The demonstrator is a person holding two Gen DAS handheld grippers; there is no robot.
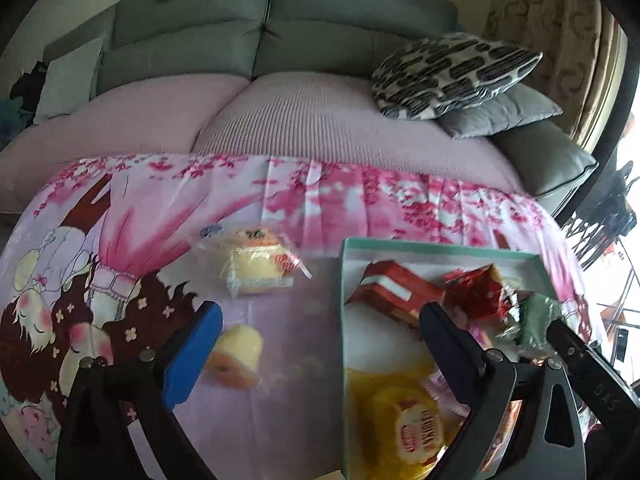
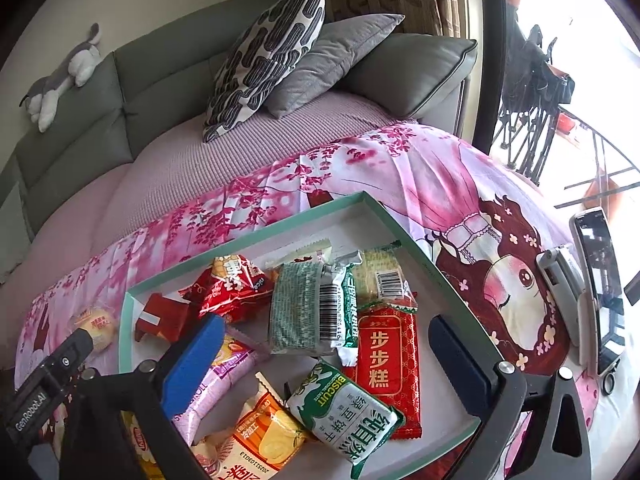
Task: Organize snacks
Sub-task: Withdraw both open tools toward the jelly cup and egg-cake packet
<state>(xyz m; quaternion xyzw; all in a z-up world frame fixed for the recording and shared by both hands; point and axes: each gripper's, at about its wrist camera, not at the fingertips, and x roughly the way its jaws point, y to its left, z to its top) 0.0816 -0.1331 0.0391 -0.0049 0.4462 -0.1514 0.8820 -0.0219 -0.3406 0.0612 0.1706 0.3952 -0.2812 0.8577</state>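
A pink cherry-blossom cartoon-print cloth [image 1: 280, 184] covers the table before a grey sofa [image 1: 240, 32]. On it sits a shallow mint-rimmed white cardboard box [image 2: 404, 236] holding wrapped snacks: a green-and-silver biscuit pack [image 2: 308, 308], a red rectangular cake wrapper [image 2: 380, 360], a white-green biscuit bag [image 2: 344, 412]. Two clear-wrapped yellow cakes lie outside on the cloth, one farther [image 1: 256, 264], one [image 1: 236, 354] just beside the left gripper's [image 1: 320, 344] blue pad. Both grippers stand wide apart, gripping nothing; the right gripper [image 2: 324, 352] hangs over the box, probably not touching any pack
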